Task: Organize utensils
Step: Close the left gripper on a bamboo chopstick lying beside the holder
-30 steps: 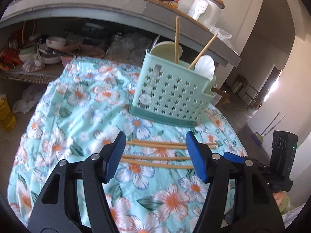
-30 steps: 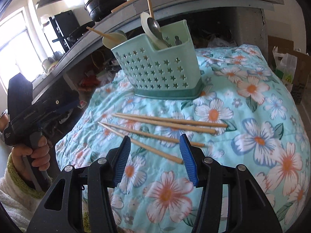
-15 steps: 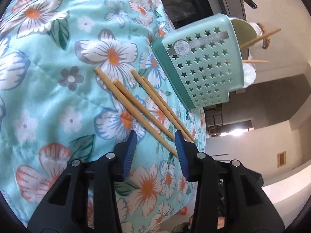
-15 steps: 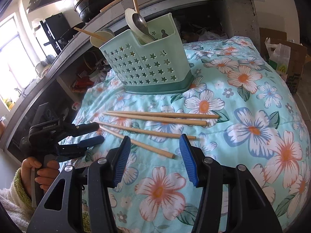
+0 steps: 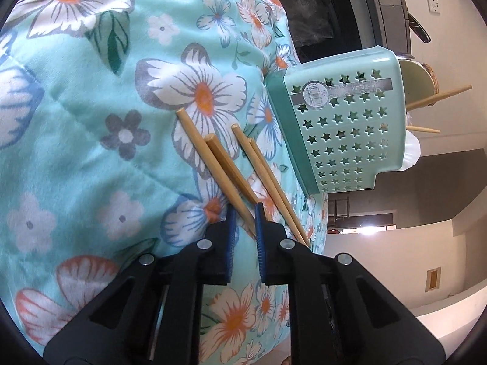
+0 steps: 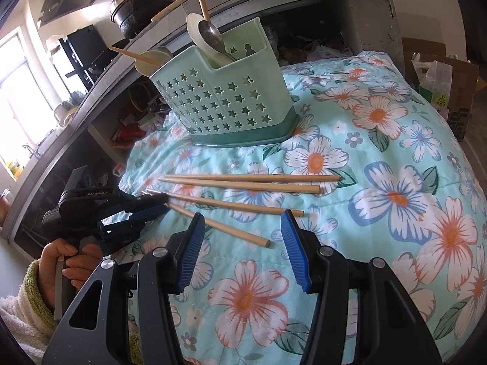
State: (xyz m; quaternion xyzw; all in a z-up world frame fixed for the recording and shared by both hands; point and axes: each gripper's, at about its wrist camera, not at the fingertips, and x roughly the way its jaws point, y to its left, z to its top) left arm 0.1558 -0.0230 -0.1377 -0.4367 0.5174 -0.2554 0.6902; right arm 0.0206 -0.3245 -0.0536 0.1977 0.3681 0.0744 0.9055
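Several wooden chopsticks (image 6: 243,182) lie side by side on the floral cloth (image 6: 395,152) in front of a mint green star-holed utensil caddy (image 6: 225,112). The caddy holds spoons and two chopsticks. My left gripper (image 5: 243,210) has its blue pads nearly closed around the thin ends of two chopsticks (image 5: 213,164), which still lie on the cloth. It also shows at the left of the right wrist view (image 6: 152,206). My right gripper (image 6: 240,222) is open and empty, hovering just in front of the nearest chopstick (image 6: 219,225).
A grey counter (image 6: 91,97) with a black pot (image 6: 143,6) curves behind the caddy, with cluttered shelves under it. A cardboard box with bags (image 6: 441,79) stands at the right. The cloth drops away at its edges.
My left gripper has dropped low, turned on its side, moved onto the chopstick ends and closed most of the way. My right gripper has held nearly still, staying open.
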